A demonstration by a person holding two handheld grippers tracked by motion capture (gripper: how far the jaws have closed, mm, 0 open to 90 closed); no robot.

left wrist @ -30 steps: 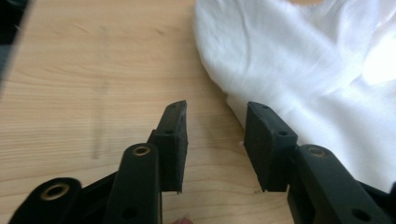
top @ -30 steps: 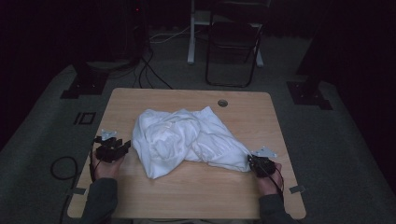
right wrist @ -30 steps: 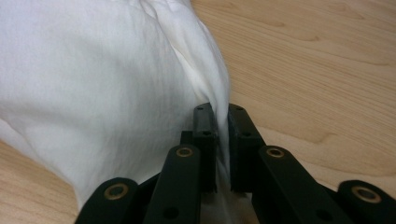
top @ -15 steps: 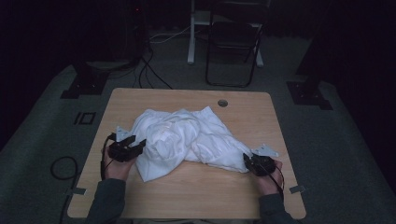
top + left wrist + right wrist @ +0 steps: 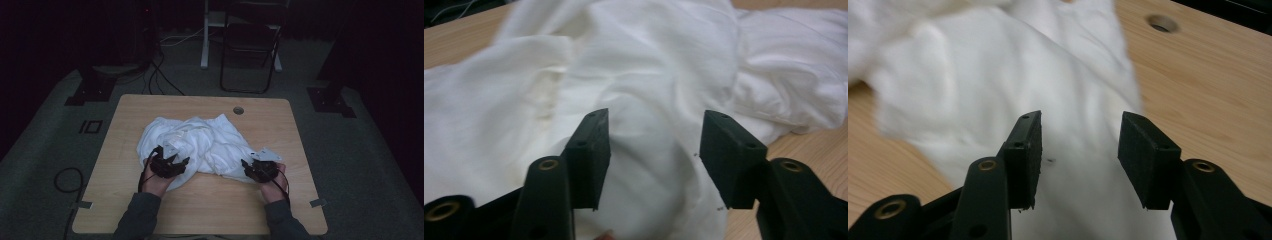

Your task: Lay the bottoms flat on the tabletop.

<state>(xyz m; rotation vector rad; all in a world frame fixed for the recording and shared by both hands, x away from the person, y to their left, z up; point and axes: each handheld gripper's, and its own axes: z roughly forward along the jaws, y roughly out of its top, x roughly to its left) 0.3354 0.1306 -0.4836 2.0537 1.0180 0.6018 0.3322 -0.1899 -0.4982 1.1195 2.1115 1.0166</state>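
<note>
The black pads (image 5: 591, 155) of the left gripper (image 5: 654, 155) are spread apart, and they have just been opened wider. A soft fold of the crumpled white cloth (image 5: 644, 75) is seen between them, but it is not pinched. In the high view the left gripper (image 5: 170, 164) is held over the near left part of the white cloth (image 5: 200, 142).

The black pads (image 5: 1143, 150) of the right gripper (image 5: 1080, 155) are spread apart too, and they have also just been opened. A flat corner of the white cloth (image 5: 1013, 85) is seen between them, lying loose and not squeezed. In the high view the right gripper (image 5: 257, 169) is held at the near right end of the cloth.

The cloth is heaped in the middle of the light wooden table (image 5: 210, 210). A small round hole (image 5: 238, 110) is cut in the table top at the far side, right of the middle. Nothing is seen in the hole. A dark folding chair (image 5: 250, 45) is stood on the grey floor far behind the table.
</note>
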